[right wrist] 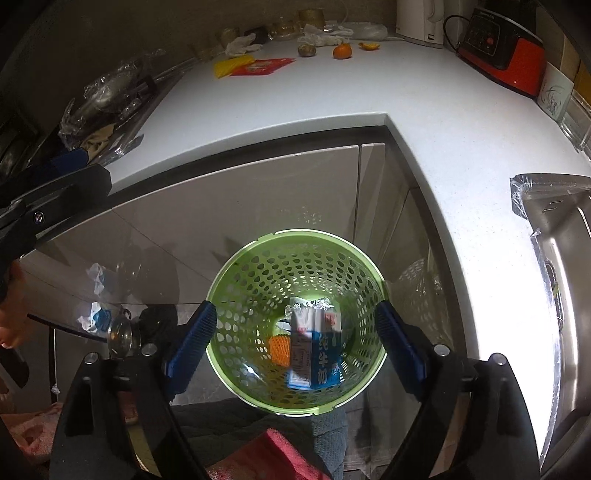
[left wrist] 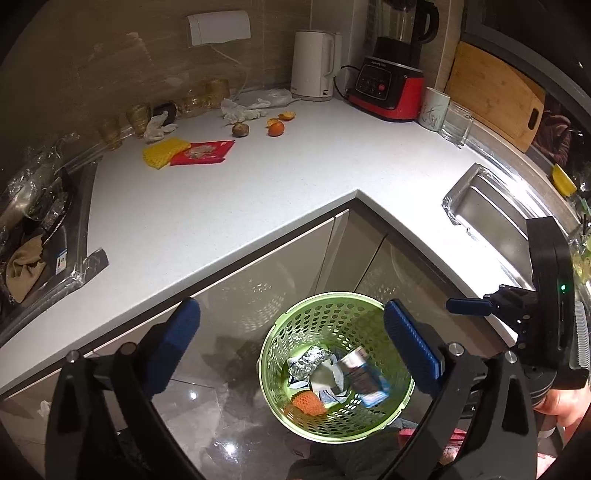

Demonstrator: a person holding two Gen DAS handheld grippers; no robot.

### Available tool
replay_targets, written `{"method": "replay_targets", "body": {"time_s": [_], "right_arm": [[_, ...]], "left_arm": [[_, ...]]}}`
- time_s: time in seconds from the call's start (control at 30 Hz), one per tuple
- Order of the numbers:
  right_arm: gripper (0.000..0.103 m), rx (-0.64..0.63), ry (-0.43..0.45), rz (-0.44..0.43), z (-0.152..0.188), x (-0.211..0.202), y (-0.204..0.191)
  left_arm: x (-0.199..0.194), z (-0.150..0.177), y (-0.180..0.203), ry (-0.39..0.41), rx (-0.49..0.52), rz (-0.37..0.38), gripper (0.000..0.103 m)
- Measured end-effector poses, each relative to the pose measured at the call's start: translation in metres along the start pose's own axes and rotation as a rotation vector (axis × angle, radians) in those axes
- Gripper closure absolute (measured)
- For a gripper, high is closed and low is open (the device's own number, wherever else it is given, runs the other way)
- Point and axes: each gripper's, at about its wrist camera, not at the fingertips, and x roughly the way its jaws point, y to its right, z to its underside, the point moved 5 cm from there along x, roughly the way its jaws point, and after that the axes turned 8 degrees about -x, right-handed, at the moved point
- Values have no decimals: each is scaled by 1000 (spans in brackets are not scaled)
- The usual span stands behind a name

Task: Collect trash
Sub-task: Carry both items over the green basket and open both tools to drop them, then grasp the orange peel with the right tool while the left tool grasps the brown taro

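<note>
Drop step is looking done: both grippers, left gripper [left wrist: 291, 332] and right gripper [right wrist: 295, 332], are hanging over green basket [right wrist: 229, 280] w/ jaws wide, nothing between, milk carton [right wrist: 314, 354] lying inside. Next move is likely calling for a reach back to counter for red wrapper [left wrist: 203, 151] and peel [left wrist: 287, 116]. Left view is showing sink [left wrist: 480, 218] and kettle [left wrist: 314, 66] in full; right view is showing carton print and floor scraps [right wrist: 96, 275].

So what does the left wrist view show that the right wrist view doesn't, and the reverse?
Only the left wrist view: the wooden cutting board, the blender jug on its red base, and the whole white kettle.

Only the right wrist view: crumpled paper on the floor by the cabinet, and the blue print on the milk carton.

Both: the green perforated bin holding carton, foil and orange netting, the counter trash such as the red wrapper, and open, empty jaws over the bin.
</note>
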Motion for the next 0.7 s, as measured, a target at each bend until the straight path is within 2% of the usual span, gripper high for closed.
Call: {"method": "replay_targets", "body": {"time_s": [0.1, 0.17, 0.47, 0.7], "right_arm": [[5, 2, 31, 39, -10, -11, 8], [2, -2, 61, 77, -19, -21, 15], [2, -28, 143, 163, -62, -51, 42], [2, -38, 184, 176, -103, -54, 60]], "left_arm": [[-1, -3, -2, 5, -10, -8, 8], [-1, -6, -4, 5, -18, -6, 8], [0, -30, -11, 29, -36, -14, 8], [13, -60, -22, 54, -70, -46, 8]]}}
